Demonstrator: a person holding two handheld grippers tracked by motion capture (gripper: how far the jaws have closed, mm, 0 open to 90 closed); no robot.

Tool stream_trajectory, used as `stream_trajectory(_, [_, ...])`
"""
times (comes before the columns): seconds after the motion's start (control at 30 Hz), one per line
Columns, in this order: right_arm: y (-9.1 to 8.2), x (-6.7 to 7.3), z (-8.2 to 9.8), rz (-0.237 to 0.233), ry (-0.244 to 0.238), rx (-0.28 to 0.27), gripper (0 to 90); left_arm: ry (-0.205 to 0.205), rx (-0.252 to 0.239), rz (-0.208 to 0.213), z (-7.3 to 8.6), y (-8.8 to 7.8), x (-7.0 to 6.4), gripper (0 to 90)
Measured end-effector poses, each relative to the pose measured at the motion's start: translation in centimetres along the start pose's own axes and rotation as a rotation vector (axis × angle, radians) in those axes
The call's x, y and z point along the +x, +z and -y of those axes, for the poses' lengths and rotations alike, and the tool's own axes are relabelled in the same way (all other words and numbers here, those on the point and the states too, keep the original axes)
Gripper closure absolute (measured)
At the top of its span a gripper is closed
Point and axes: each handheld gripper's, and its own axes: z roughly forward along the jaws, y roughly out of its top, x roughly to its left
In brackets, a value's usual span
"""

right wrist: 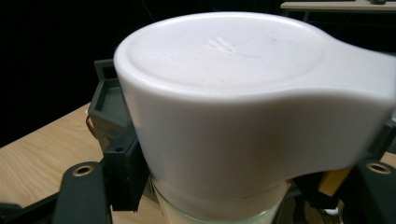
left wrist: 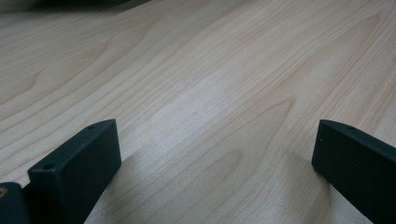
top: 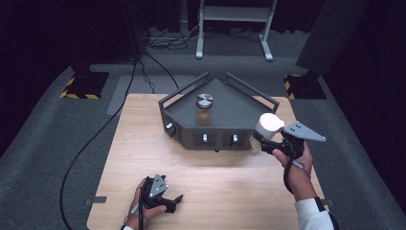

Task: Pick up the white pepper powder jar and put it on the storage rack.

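My right gripper (top: 264, 139) is shut on a white-lidded jar (top: 269, 123) and holds it in the air by the front right corner of the grey tray (top: 230, 112). In the right gripper view the jar's broad white lid (right wrist: 233, 93) has a tab on one side, with glass below it and black jaws pressed on either flank. Inside the tray stands a brown jar with a silver lid (top: 204, 109), upright. My left gripper (top: 174, 201) rests on the wooden table (top: 215, 182) near its front left. Its jaws (left wrist: 217, 158) stand wide apart over bare wood.
The tray has raised rails and small knobs on its front wall (top: 219, 140). Behind the table stands a white metal frame (top: 234, 28). Cables (top: 95, 139) run over the grey floor, and yellow-black striped bases (top: 81, 86) sit at both back corners.
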Motion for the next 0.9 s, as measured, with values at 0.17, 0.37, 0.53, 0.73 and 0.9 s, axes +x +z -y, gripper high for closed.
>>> stream_trajectory(0.17, [1.5, 0.2, -1.7, 0.008, -0.012, -0.002, 30.0, 0.001, 0.0, 0.0, 0.0, 0.0, 0.0, 1.2])
stream_trajectory(0.37, [3.4, 0.1, -3.4, 0.019, -0.013, -0.003, 30.0, 0.0, 0.0, 0.0, 0.0, 0.0, 0.0, 1.2])
stream_trajectory(0.53, [5.3, 0.0, -4.4, 0.028, -0.003, 0.01, 30.0, 0.001, 0.0, 0.0, 0.0, 0.0, 0.0, 1.2])
stream_trajectory(0.73, [7.2, -0.2, -4.7, 0.042, 0.006, 0.013, 30.0, 0.001, 0.001, 0.0, 0.0, 0.0, 0.0, 1.2])
stream_trajectory(0.9, [8.5, -0.2, -4.9, 0.068, 0.004, 0.026, 30.0, 0.001, 0.0, 0.0, 0.0, 0.0, 0.0, 1.2])
